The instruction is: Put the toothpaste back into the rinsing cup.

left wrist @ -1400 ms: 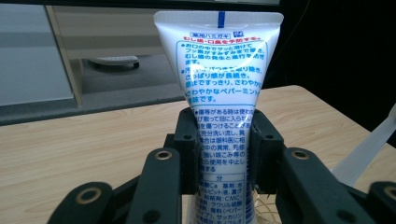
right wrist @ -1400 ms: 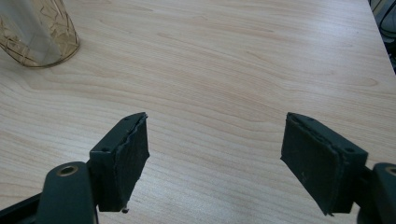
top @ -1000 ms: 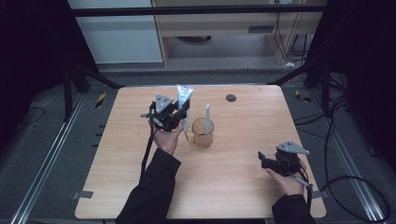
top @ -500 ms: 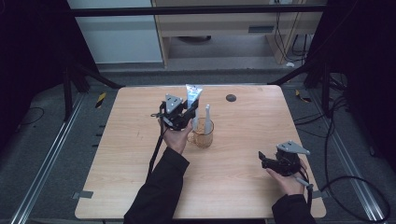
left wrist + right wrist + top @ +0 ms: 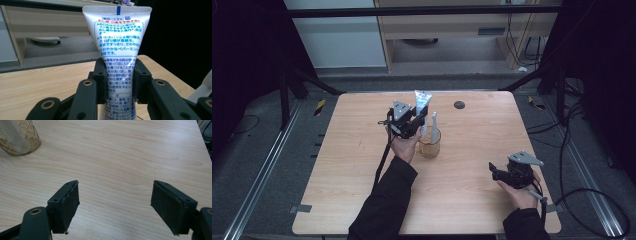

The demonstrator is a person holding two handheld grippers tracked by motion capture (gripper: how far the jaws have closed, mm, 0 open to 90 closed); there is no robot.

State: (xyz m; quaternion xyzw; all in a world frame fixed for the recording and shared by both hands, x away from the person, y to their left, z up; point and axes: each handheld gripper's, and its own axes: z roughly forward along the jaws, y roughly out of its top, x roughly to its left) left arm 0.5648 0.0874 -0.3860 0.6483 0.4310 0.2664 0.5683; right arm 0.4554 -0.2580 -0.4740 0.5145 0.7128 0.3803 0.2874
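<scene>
Left gripper (image 5: 416, 121), upper centre of the high view, has its jaws clenched on the toothpaste tube (image 5: 117, 53) — crimped end up, cap end hidden below the jaws. The tube hangs above the amber glass cup (image 5: 430, 144), which stands at mid-table and already holds 1 white toothbrush (image 5: 434, 121).

Right gripper (image 5: 115, 206), lower right of the high view, rests in the hand with jaws released and nothing between them.

Risks, as judged:
- Tube is soft, glossy plastic laminate; the squeeze on its flat body could let it slip or swivel.
- Cup is a narrow, faceted glass with a small base; a tube lowered off-centre could catch the rim or push the toothbrush and tip the cup — no second grip steadies it.

Table (image 5: 362, 165): pale wood grain, smooth, matte.
</scene>
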